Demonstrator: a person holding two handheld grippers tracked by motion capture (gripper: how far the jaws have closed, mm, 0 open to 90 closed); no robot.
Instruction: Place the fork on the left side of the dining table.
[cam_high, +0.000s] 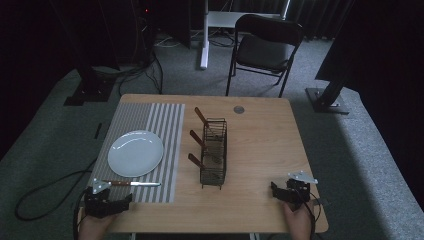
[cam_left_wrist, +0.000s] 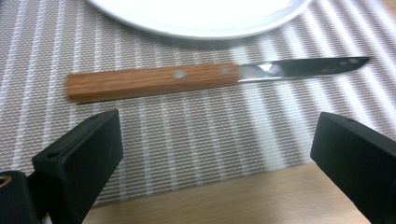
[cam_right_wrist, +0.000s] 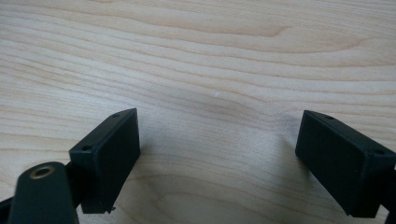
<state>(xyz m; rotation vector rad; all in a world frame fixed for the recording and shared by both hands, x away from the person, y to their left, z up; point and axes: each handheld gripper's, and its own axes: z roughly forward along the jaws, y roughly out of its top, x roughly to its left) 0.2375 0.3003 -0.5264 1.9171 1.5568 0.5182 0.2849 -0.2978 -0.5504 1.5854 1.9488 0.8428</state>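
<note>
A knife with a wooden handle (cam_left_wrist: 154, 81) and steel blade (cam_left_wrist: 303, 66) lies flat on the striped placemat (cam_left_wrist: 187, 135), just in front of the white plate (cam_left_wrist: 201, 16). From above, the knife (cam_high: 131, 183) lies below the plate (cam_high: 135, 153). My left gripper (cam_left_wrist: 215, 154) is open, jaws wide apart, a little short of the knife and holding nothing; the high view puts it (cam_high: 106, 200) at the table's near left edge. My right gripper (cam_right_wrist: 219, 158) is open over bare wood, and from above it (cam_high: 292, 190) sits near the front right corner.
A black wire caddy (cam_high: 214, 152) stands mid-table with three wooden-handled utensils (cam_high: 197, 139) leaning out to its left. A small round grey disc (cam_high: 239, 109) lies near the far edge. A black folding chair (cam_high: 265, 47) stands beyond the table.
</note>
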